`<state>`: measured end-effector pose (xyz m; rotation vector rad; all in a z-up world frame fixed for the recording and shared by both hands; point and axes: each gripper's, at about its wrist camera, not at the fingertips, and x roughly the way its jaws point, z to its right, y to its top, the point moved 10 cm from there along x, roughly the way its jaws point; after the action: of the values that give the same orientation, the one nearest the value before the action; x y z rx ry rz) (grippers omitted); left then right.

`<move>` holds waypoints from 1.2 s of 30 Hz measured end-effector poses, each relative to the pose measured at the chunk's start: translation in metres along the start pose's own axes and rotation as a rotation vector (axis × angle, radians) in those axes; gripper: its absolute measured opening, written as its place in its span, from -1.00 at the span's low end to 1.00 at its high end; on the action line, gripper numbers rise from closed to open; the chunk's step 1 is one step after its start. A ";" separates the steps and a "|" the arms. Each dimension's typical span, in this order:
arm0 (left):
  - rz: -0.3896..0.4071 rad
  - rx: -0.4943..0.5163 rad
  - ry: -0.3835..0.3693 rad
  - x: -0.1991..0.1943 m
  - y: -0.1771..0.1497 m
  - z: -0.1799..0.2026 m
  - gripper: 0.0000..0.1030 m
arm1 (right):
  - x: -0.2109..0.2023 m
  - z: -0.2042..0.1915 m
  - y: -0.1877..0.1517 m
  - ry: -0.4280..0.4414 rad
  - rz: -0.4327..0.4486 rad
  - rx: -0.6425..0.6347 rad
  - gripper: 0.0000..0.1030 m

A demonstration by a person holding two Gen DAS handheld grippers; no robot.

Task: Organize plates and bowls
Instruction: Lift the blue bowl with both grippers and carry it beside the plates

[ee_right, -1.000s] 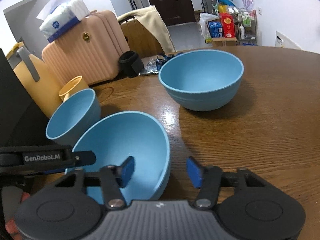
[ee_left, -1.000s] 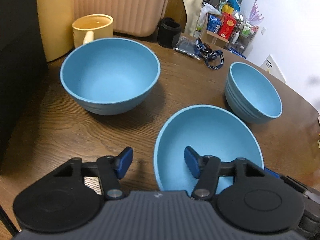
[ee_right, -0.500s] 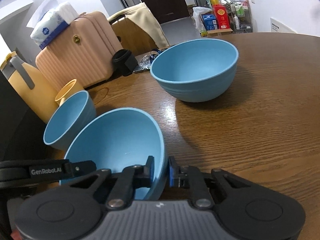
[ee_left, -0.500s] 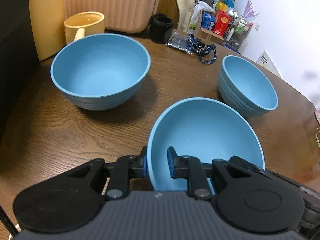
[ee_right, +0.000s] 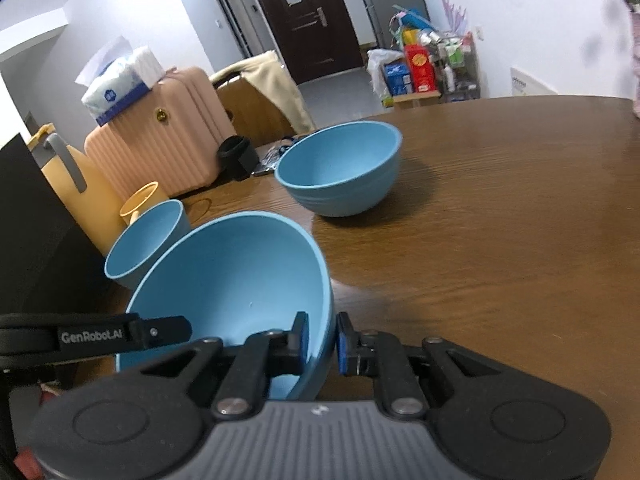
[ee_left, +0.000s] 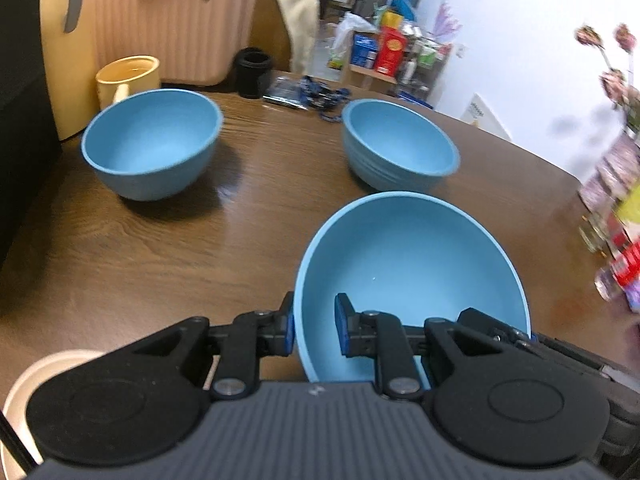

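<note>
Three blue bowls are on or over the brown table [ee_left: 160,264]. The nearest blue bowl [ee_left: 408,264] [ee_right: 240,280] is tilted and held by both grippers. My left gripper [ee_left: 314,320] is shut on its left rim, one pad inside and one outside. My right gripper [ee_right: 322,340] is shut on the opposite rim in the same way. A second blue bowl [ee_left: 152,140] [ee_right: 144,240] stands at the back left. The third blue bowl [ee_left: 396,144] [ee_right: 340,172] stands just beyond the held one.
A yellow mug [ee_left: 128,76], a yellow jug [ee_right: 68,176], a pink suitcase [ee_left: 172,20], a black cup [ee_left: 252,72] and a blue lanyard [ee_left: 316,96] line the table's far side. A cream plate [ee_left: 24,380] lies at the near left. Small bottles [ee_left: 616,264] crowd the right edge.
Both grippers have gone from open around the near bowl's rim to shut on it. The bowl has come up off the table and moved with them towards the right-hand bowl.
</note>
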<state>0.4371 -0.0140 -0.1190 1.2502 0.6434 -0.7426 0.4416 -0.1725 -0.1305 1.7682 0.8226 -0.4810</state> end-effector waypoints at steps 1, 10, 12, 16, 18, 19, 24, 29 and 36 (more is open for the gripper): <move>0.000 0.008 -0.007 -0.003 -0.005 0.005 -0.61 | -0.008 0.004 -0.003 -0.005 0.005 0.001 -0.73; -0.021 0.072 -0.061 -0.028 -0.066 0.055 -0.61 | -0.069 0.048 -0.037 -0.068 0.028 0.022 -0.73; -0.031 0.081 -0.068 -0.030 -0.078 0.062 -0.61 | -0.077 0.056 -0.046 -0.075 0.024 0.027 -0.73; -0.051 0.099 -0.066 -0.031 -0.097 0.072 -0.61 | -0.086 0.069 -0.064 -0.090 0.009 0.038 -0.73; -0.059 0.113 -0.065 -0.029 -0.104 0.075 -0.61 | -0.088 0.075 -0.071 -0.094 0.003 0.045 -0.73; -0.064 0.123 -0.066 -0.028 -0.108 0.078 -0.61 | -0.089 0.078 -0.074 -0.094 0.000 0.051 -0.73; -0.085 0.142 -0.064 -0.026 -0.120 0.084 -0.61 | -0.092 0.090 -0.086 -0.095 -0.016 0.076 -0.73; -0.097 0.151 -0.057 -0.023 -0.127 0.088 -0.61 | -0.093 0.098 -0.092 -0.086 -0.027 0.101 -0.73; -0.108 0.152 -0.041 -0.018 -0.130 0.090 -0.61 | -0.089 0.104 -0.097 -0.073 -0.041 0.122 -0.73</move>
<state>0.3260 -0.1186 -0.1638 1.3430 0.6340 -0.9189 0.3178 -0.2787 -0.1705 1.8373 0.7935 -0.6304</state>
